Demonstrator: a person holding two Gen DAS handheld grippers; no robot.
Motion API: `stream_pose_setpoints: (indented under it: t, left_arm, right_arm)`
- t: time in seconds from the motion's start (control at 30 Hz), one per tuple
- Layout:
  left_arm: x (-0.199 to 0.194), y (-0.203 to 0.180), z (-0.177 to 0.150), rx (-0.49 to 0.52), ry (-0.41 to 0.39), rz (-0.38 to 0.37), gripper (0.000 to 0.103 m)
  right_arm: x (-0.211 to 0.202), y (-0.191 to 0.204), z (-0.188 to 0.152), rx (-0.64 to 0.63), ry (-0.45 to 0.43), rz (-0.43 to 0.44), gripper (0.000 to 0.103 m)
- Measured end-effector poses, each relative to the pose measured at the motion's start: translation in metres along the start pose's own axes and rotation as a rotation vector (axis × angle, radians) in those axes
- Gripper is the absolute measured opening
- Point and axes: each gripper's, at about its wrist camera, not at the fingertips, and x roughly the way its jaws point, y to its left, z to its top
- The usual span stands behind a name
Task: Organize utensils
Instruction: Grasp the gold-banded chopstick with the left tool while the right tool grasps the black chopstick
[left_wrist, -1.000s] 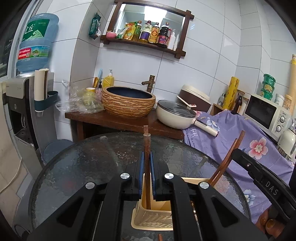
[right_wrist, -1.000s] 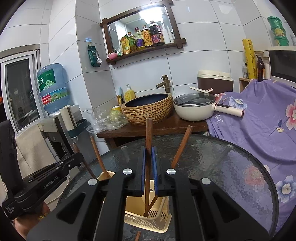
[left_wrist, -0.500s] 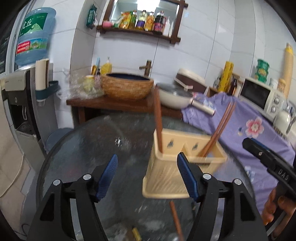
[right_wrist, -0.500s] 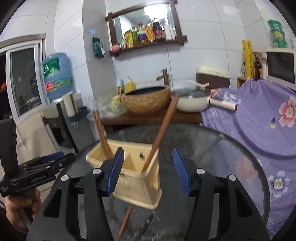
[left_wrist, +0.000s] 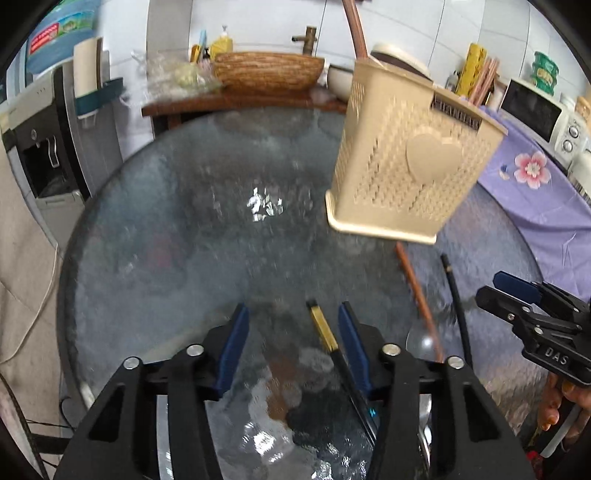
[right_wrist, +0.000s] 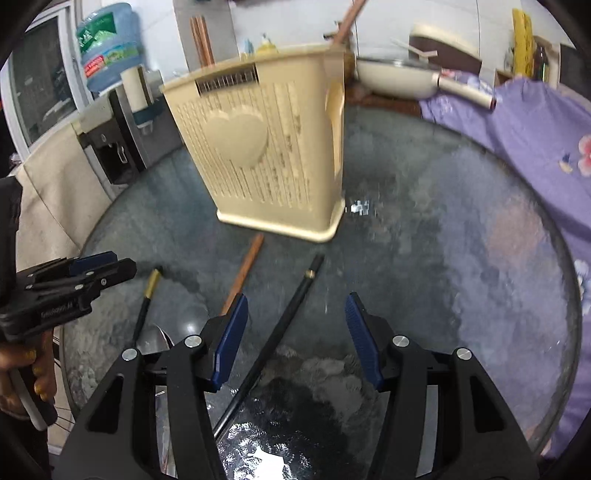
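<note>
A beige slotted utensil basket (left_wrist: 406, 158) (right_wrist: 273, 155) stands on the round glass table (left_wrist: 184, 221), with brown chopsticks (left_wrist: 354, 29) (right_wrist: 201, 40) sticking out of it. My left gripper (left_wrist: 293, 332) is low over the table, its jaws closing. A black chopstick with a gold end (left_wrist: 323, 328) lies between them near the right finger, untouched. My right gripper (right_wrist: 295, 328) is open over a plain black chopstick (right_wrist: 284, 325) that lies between its fingers. A loose brown chopstick (right_wrist: 243, 273) (left_wrist: 417, 288) and a metal spoon (right_wrist: 159, 338) lie between the two grippers.
Behind the table a wooden counter holds a woven bowl (left_wrist: 267, 70) and a white pan (right_wrist: 399, 74). A purple flowered cloth (right_wrist: 535, 122) covers the right side, with a microwave (left_wrist: 535, 110) on it. A water dispenser (left_wrist: 48, 122) stands at the left.
Both grippers let go of the brown chopsticks, which now stand in the basket. Both opened wide and dropped towards the table, over the black chopsticks lying in front of the basket.
</note>
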Motion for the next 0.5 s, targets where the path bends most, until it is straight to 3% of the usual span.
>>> stream_pose_setpoints:
  t: [0.2,0.5]
  left_arm:
    - [0.009,-0.008,-0.010,0.028,0.040,-0.008,0.043]
    - [0.016,-0.025,-0.014,0.080,0.056,0.011,0.030]
  right_arm:
    - [0.014,0.009,-0.005,-0.012,0.045,-0.024,0.053]
    - [0.029,0.020,-0.003,-0.035,0.095,-0.058,0.038]
